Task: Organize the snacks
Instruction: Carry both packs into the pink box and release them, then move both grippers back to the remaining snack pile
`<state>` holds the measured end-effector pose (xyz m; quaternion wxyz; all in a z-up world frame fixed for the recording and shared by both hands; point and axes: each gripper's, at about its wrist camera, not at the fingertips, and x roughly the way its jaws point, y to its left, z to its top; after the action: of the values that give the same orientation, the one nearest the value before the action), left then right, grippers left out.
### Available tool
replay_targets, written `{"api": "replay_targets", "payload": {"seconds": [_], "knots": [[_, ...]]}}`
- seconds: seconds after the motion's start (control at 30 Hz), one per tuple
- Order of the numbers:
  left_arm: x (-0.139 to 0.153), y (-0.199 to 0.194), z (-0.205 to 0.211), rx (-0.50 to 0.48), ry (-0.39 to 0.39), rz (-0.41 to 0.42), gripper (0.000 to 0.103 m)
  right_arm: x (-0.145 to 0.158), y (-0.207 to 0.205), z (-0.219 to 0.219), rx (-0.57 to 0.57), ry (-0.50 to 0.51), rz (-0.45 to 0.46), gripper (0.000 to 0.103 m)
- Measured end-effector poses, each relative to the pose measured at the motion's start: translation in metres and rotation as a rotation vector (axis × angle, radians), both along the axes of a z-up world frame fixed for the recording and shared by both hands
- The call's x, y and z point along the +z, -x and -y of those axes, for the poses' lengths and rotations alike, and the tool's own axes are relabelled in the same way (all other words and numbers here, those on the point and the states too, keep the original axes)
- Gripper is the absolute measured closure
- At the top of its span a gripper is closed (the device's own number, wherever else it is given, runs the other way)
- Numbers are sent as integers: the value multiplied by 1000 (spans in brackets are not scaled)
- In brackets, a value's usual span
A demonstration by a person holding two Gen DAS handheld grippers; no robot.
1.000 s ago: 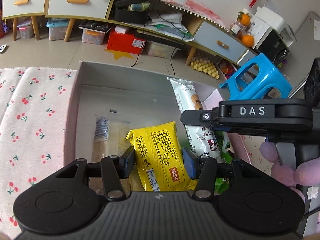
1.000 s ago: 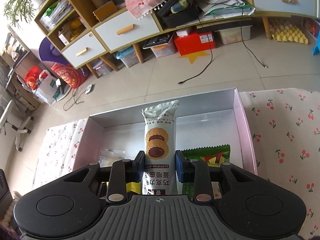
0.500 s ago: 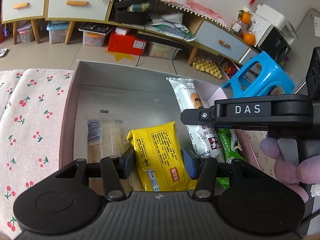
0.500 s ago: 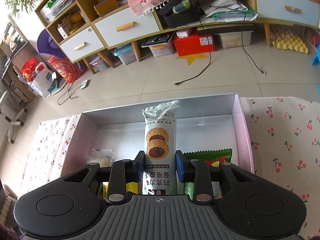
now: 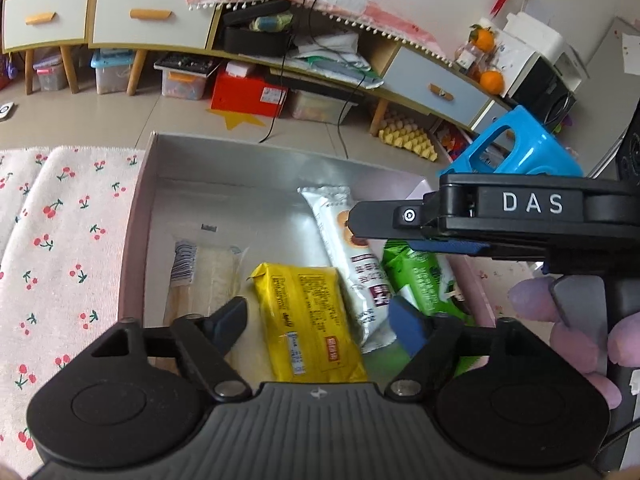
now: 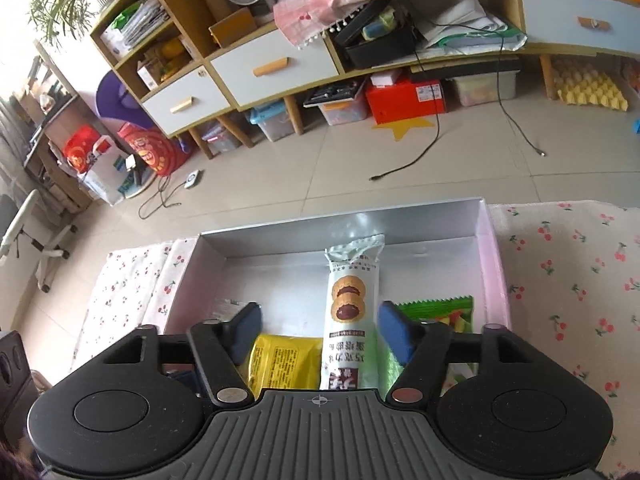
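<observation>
A yellow snack packet (image 5: 308, 320) lies in the grey box (image 5: 224, 168), between the spread fingers of my open left gripper (image 5: 320, 322). A white cookie packet (image 5: 352, 256) lies beside it, leaning on a green packet (image 5: 420, 280). A pale clear-wrapped packet (image 5: 208, 276) lies at the box's left. My right gripper (image 6: 320, 332) is open above the box, with the white cookie packet (image 6: 352, 312) lying loose between its fingers, the yellow packet (image 6: 284, 364) to the left and the green packet (image 6: 444, 312) to the right. The right gripper also shows in the left wrist view (image 5: 480, 220).
The box sits on a cherry-print cloth (image 5: 60, 240) on a table; the cloth also shows in the right wrist view (image 6: 568, 280). Beyond the table edge are the tiled floor, a blue stool (image 5: 516, 152) and low cabinets with drawers (image 6: 276, 64).
Both grippers have opened. The left let go of the yellow packet and the right let go of the white cookie packet; both packets now lie in the box.
</observation>
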<state>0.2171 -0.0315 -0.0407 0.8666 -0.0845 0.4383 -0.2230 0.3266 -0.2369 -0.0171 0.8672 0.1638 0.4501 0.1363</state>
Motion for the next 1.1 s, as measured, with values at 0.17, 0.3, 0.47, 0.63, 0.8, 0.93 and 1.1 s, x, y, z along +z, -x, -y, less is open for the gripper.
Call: {"api": "replay_targets", "payload": {"seconds": [0.17,0.3,0.47,0.63,0.8,0.93,1.1], "knots": [[13,15,1,-3,-29,12,10,13,19,10,-21,3,0,24],[23,31,-3,3,-27,23,4,26,42,16,-23,33,28,20],[33,47,-2,13,-52,24,2,38,76,19,-1,77,54,14],[38,69,-9,22,-95,36,0,43,108,22,-1,90,58,11],[44,90,-20,38,-151,32,0,46,136,17,8,96,62,10],[45,107,-27,63,-195,37,0,46,160,9,33,94,70,7],[32,122,-37,98,-209,-22,1,35,182,-3,45,127,39,7]]}}
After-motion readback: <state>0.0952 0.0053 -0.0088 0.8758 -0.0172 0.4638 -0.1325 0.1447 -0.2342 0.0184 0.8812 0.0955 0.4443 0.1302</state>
